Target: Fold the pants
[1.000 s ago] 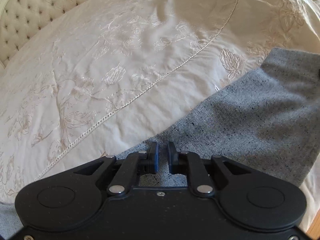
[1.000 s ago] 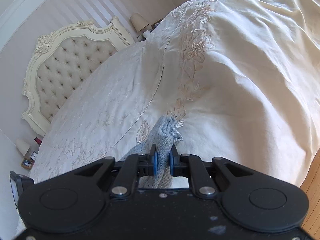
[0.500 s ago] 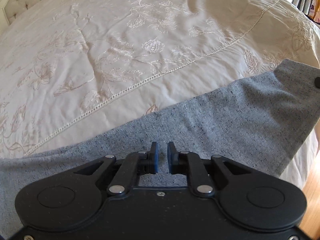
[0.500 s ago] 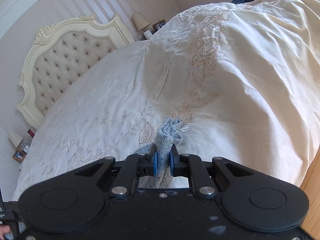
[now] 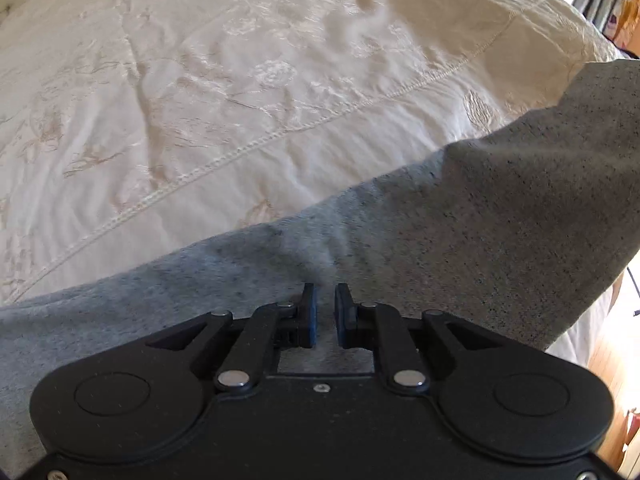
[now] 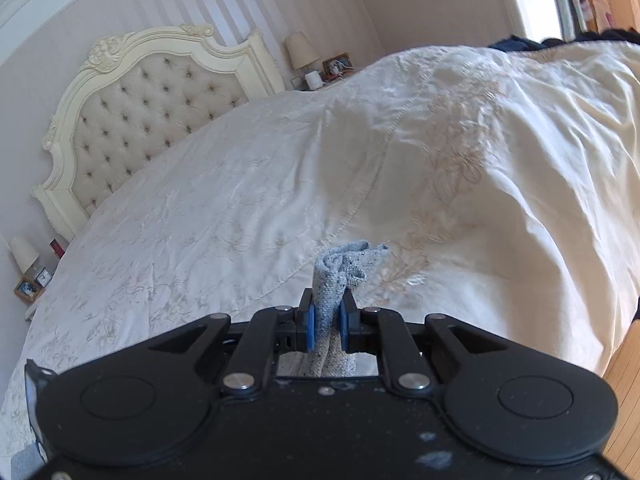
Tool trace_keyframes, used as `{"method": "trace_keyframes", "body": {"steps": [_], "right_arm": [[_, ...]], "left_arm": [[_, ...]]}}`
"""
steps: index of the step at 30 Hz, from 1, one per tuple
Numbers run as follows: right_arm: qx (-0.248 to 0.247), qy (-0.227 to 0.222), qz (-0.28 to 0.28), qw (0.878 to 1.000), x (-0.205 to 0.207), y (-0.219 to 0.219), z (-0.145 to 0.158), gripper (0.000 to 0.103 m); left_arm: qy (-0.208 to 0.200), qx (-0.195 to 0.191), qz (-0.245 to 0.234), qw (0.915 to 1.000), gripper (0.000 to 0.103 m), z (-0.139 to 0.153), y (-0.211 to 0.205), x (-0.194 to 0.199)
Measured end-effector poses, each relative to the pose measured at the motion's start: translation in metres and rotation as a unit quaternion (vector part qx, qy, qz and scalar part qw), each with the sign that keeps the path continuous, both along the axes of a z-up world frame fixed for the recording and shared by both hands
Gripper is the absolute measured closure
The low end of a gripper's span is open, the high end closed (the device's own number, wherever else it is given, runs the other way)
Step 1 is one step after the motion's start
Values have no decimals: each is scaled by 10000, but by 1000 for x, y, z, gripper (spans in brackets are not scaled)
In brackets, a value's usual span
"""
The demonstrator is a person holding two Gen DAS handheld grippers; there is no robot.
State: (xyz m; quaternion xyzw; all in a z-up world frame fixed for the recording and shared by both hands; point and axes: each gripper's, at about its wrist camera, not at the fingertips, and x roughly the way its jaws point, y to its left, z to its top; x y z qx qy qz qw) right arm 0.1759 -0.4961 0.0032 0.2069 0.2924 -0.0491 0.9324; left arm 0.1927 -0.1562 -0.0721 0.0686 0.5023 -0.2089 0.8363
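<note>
The grey flecked pants point(image 5: 500, 216) stretch across the lower part of the left wrist view, over the cream embroidered bedspread point(image 5: 200, 100). My left gripper point(image 5: 325, 300) is low over the fabric with its pads nearly together; whether cloth is pinched between them is unclear. In the right wrist view, my right gripper point(image 6: 327, 312) is shut on a bunched fold of the pants point(image 6: 344, 268), which sticks up past the fingertips above the bedspread point(image 6: 280, 200).
A tufted cream headboard point(image 6: 152, 108) stands at the far end of the bed. Nightstands with lamps point(image 6: 302, 50) flank it. Dark clothes point(image 6: 560, 42) lie on the bed's far right. Wooden floor point(image 6: 624, 400) shows beyond the bed's right edge.
The left gripper has swung over the pants, so more grey fabric fills its view and the right part has lifted. The right gripper, still holding the fold, has risen and tilted toward the headboard.
</note>
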Motion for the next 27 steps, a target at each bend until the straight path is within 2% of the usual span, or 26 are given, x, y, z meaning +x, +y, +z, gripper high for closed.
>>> {"method": "trace_keyframes", "body": {"steps": [3, 6, 8, 10, 12, 14, 16, 17, 20, 22, 24, 27], "right_arm": [[-382, -216, 448, 9980, -2, 39, 27, 90], [-594, -526, 997, 9919, -8, 88, 52, 90], [-702, -782, 1515, 9829, -16, 133, 63, 89], [-780, -959, 2058, 9708, -25, 178, 63, 89], [-908, -1008, 2529, 9579, -33, 223, 51, 89], [-1189, -974, 2909, 9443, -43, 272, 26, 89], [-1344, -808, 3155, 9359, -50, 311, -6, 89], [-1261, -598, 3327, 9327, -52, 328, -27, 89], [-1181, -244, 3530, 9278, -59, 358, -70, 87], [-1326, -205, 3650, 9213, -67, 370, -85, 78], [-1208, -277, 3749, 9187, -72, 368, -83, 75], [-538, -382, 3867, 9198, -72, 348, -66, 75]], "left_arm": [[-312, 7, 322, 9990, 83, 18, 39, 0], [-401, -24, 734, 9965, 83, 26, 88, 1], [-428, 10, 1017, 9939, 83, 27, 122, -1], [-524, 81, 1435, 9882, 83, 27, 157, -5], [-637, 183, 1917, 9792, 83, 26, 191, -12], [-705, 307, 2311, 9699, 84, 24, 219, -18], [-695, 364, 2498, 9651, 84, 22, 240, -24], [-672, 402, 2523, 9645, 84, 20, 247, -26], [-675, 462, 2497, 9649, 84, 23, 258, -35], [-703, 424, 2418, 9668, 84, 26, 258, -37], [-602, 266, 2289, 9712, 84, 28, 256, -37], [-280, -150, 2058, 9781, 84, 24, 250, -36]]}}
